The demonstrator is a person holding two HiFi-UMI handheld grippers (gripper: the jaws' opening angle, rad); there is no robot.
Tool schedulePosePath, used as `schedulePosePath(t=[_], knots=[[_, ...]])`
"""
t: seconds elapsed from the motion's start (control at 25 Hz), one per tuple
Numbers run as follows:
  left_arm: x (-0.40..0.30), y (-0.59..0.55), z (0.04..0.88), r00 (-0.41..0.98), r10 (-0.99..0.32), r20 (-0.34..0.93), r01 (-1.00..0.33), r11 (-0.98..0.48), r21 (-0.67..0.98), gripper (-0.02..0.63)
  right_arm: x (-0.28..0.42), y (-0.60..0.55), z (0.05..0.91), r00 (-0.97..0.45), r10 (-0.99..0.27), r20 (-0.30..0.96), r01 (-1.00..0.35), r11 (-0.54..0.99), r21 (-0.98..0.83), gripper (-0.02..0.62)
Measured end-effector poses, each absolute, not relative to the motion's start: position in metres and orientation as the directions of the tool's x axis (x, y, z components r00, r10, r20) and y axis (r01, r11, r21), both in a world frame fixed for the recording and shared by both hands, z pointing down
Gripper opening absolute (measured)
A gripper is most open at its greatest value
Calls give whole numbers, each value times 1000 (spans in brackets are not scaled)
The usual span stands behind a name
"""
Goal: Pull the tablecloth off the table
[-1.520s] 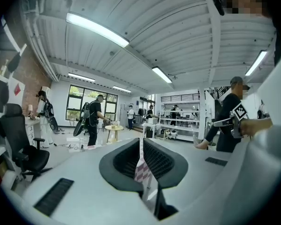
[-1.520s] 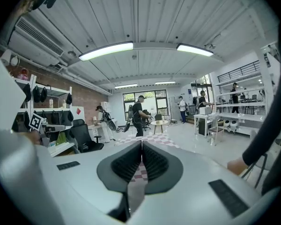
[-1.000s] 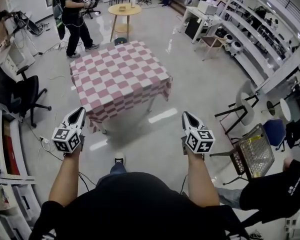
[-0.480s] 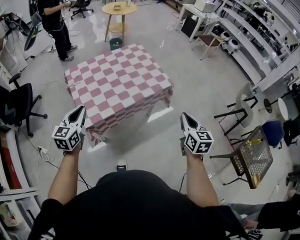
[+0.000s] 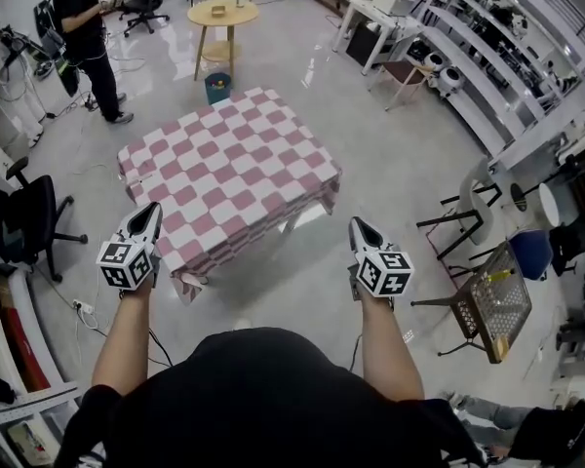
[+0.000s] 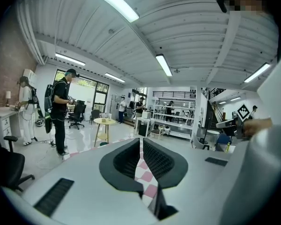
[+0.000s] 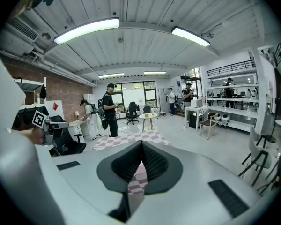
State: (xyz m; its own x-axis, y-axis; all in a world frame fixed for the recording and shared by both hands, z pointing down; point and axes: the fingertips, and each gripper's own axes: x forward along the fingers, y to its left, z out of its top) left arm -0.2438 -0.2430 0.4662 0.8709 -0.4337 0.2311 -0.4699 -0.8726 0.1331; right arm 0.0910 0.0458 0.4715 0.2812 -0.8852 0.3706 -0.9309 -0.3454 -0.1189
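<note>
The checkered tablecloth [image 5: 229,178] is spread flat over the bench [image 5: 291,226], with its hems hanging at the sides, and nothing is seen lying on it. The left gripper [image 5: 147,210] and the right gripper [image 5: 355,224] are held short of the near edge, clear of the cloth, and the jaws of both are closed on nothing. A grasp would probably be missed unless the jaws are opened before the hem is reached. If only 1 corner is pinched, or the 2 pulls are uneven, the cloth could be snagged on a far corner and the bench dragged or tipped. The office chair [image 5: 29,224] at the left could be struck in backing away.
</note>
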Motion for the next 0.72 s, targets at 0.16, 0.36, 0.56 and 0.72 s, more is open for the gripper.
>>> schedulePosePath(t=[0.16,0.36,0.56,0.72], knots=[[-236,-267,469,878,-415,238,-454,-880,141,40,93,24,472,288,-884,369,-927,-354,-123,28],[-224,-281,470,889,-389,243,-428,-894,136,40,95,1,475,284,-885,368,-928,-351,-128,28],[-225,-292,476,889,-385,248,-426,-893,144,40,92,-11,479,277,-886,371,-930,-344,-127,28],[-223,-297,483,888,-379,261,-426,-892,151,40,97,-16,481,277,-885,373,-931,-344,-126,28]])
